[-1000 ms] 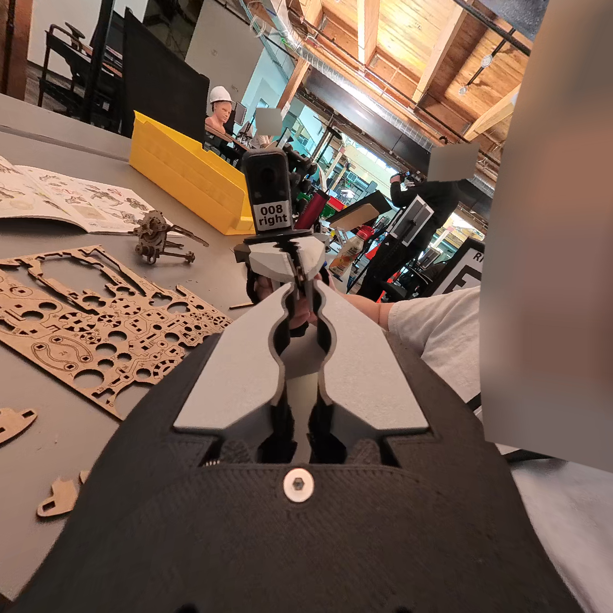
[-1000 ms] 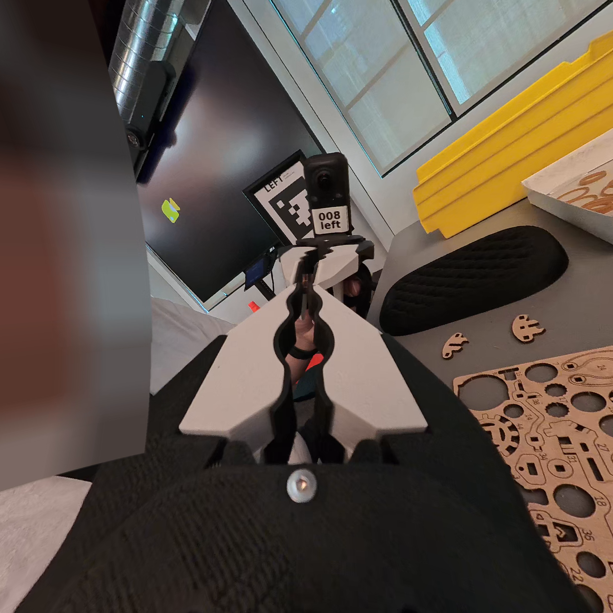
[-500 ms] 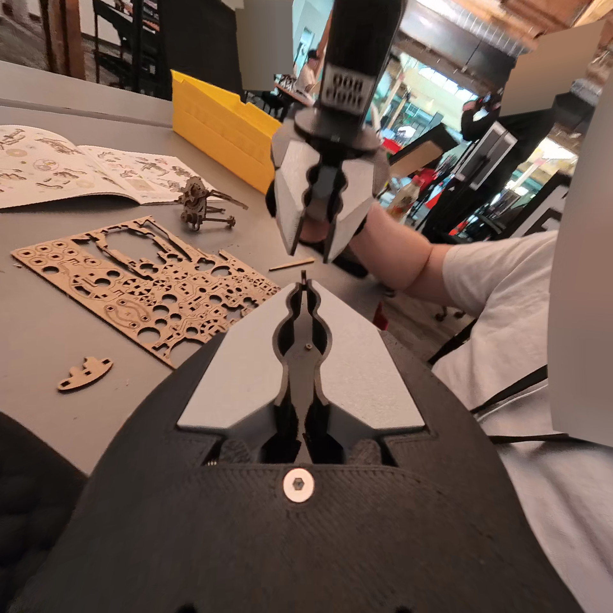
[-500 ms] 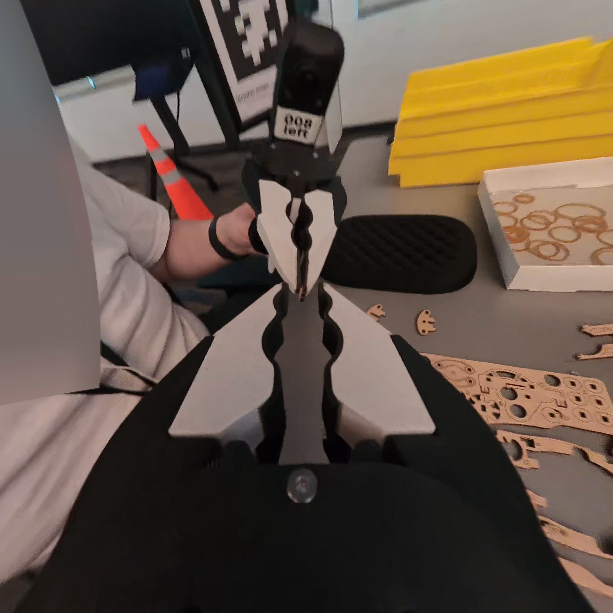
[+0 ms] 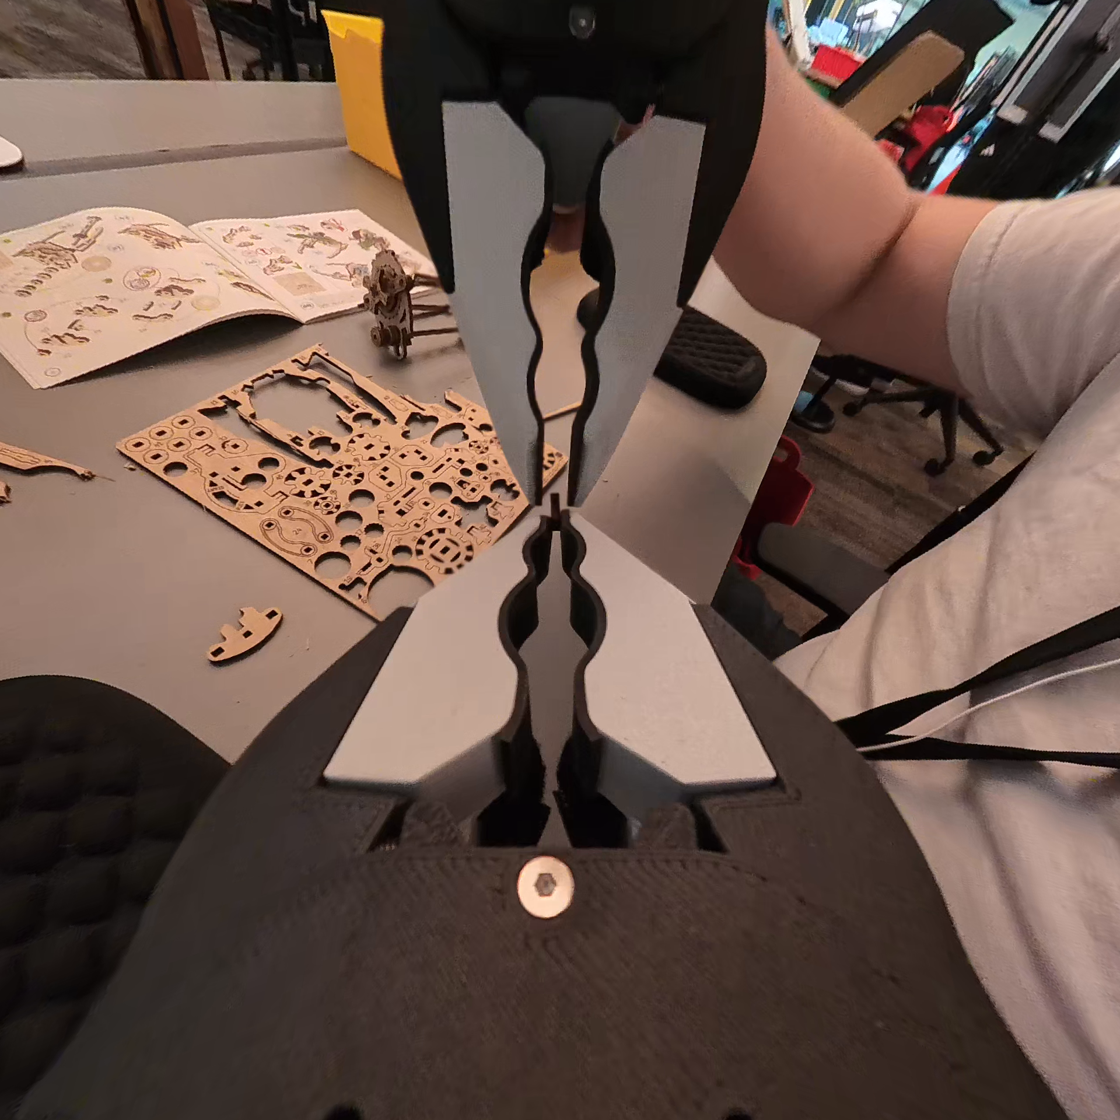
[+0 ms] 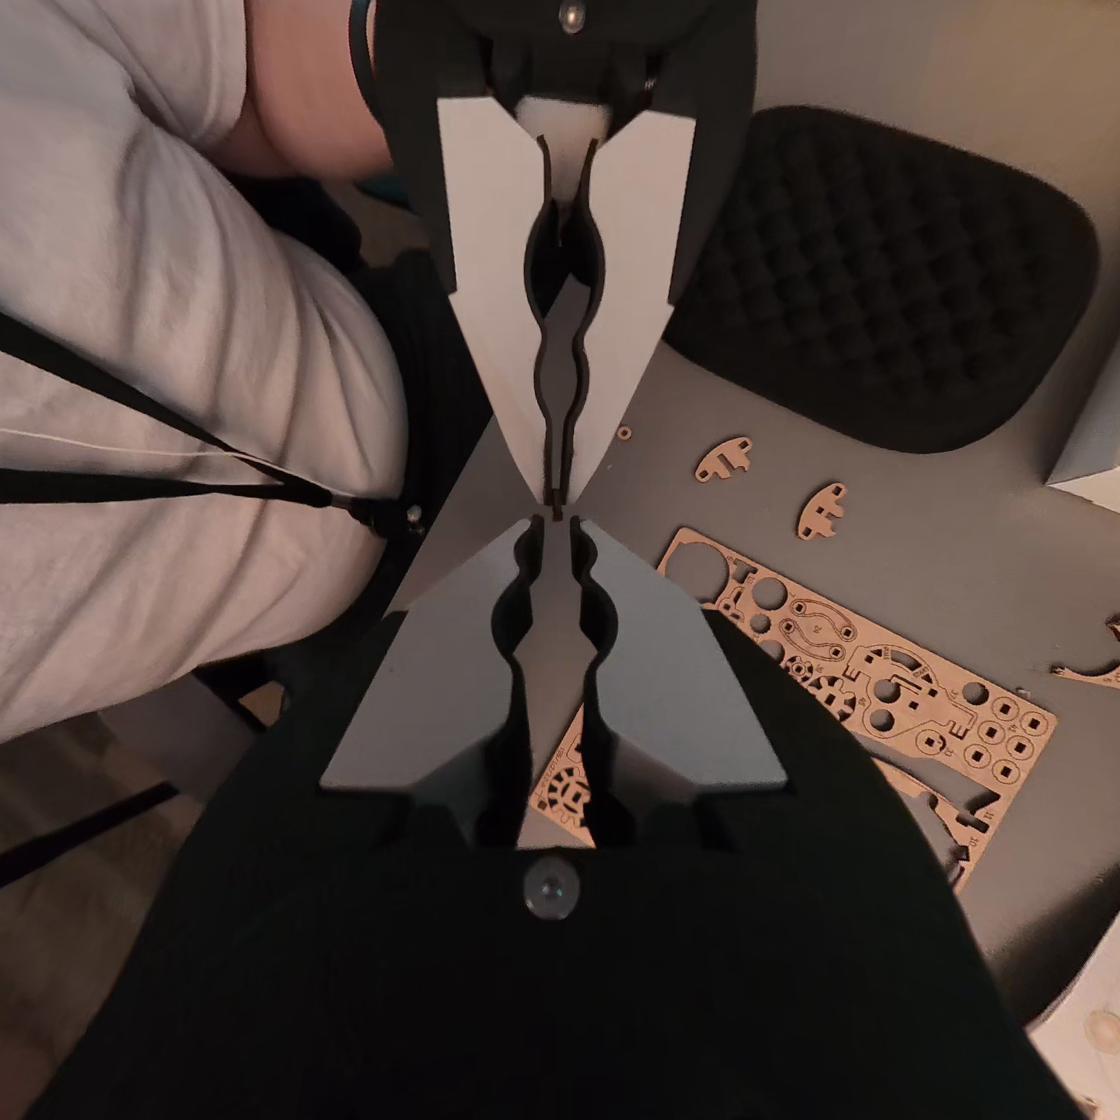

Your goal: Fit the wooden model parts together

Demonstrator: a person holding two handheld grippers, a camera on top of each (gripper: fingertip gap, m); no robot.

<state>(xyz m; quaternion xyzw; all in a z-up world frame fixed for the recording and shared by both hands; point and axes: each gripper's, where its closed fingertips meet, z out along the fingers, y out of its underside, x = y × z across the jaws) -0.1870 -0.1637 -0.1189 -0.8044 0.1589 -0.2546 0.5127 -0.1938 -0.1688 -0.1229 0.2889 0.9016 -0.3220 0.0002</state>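
Observation:
My left gripper (image 5: 553, 518) is shut on a small dark wooden part (image 5: 554, 506) that sticks out a little past its tips. My right gripper (image 5: 554, 492) points at it tip to tip from above, its jaws a narrow gap apart on either side of the part's end. In the right wrist view my right gripper (image 6: 553, 524) is open, and the left gripper (image 6: 556, 488) comes down from the top holding the part (image 6: 556, 508). Both are held above the table's near edge.
A punched wooden sheet (image 5: 339, 485) lies on the grey table (image 5: 121, 576), with a partly built model (image 5: 391, 303) and an open booklet (image 5: 151, 285) behind it. Loose pieces (image 6: 724, 457) (image 6: 821, 520), black pads (image 6: 879, 279) (image 5: 79, 818) and a yellow bin (image 5: 360, 91) are around. The person's white shirt (image 6: 151, 363) is close. The grippers are tip to tip, or close to it. Both grippers' tips are roughly 25 centimeters from the partly built model (image 5: 391, 303).
The right gripper has opened, drawn back and come tip to tip with the left again. Both grippers have tilted down toward the table. The left stays shut on the part.

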